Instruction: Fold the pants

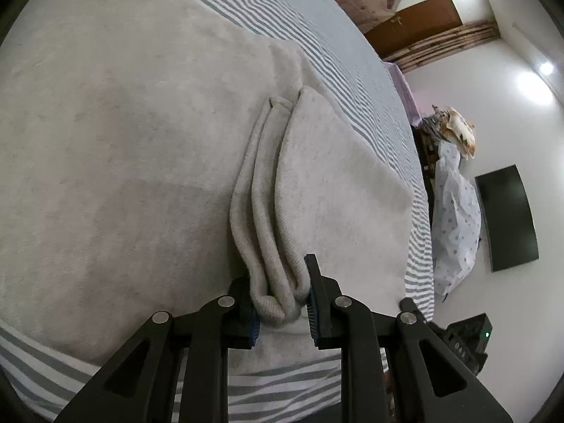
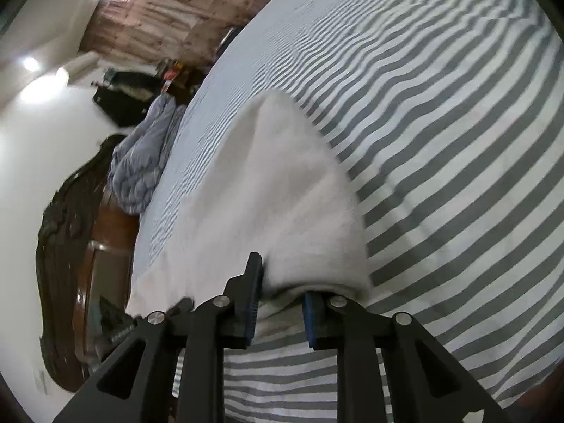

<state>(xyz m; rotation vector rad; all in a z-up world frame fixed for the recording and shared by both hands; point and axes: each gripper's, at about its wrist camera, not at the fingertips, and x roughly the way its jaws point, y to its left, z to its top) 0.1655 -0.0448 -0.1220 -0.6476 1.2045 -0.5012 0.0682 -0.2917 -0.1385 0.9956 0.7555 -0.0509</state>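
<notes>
Light grey fleece pants (image 1: pixel 123 158) lie spread on a bed with a grey-and-white striped sheet (image 1: pixel 317 35). My left gripper (image 1: pixel 282 303) is shut on a bunched, layered edge of the pants, the folds rising between its blue-padded fingers (image 1: pixel 317 303). In the right wrist view the pants (image 2: pixel 264 194) run away from the camera over the striped sheet (image 2: pixel 440 141). My right gripper (image 2: pixel 282 303) is shut on the near edge of the pants, which drapes over its right finger (image 2: pixel 312 317).
The bed's edge runs along the right in the left wrist view, with a dark TV (image 1: pixel 507 218) on the wall and a patterned bundle (image 1: pixel 454 229) beside it. A blue quilt (image 2: pixel 141 165) and a dark wooden headboard (image 2: pixel 70 246) stand left in the right wrist view.
</notes>
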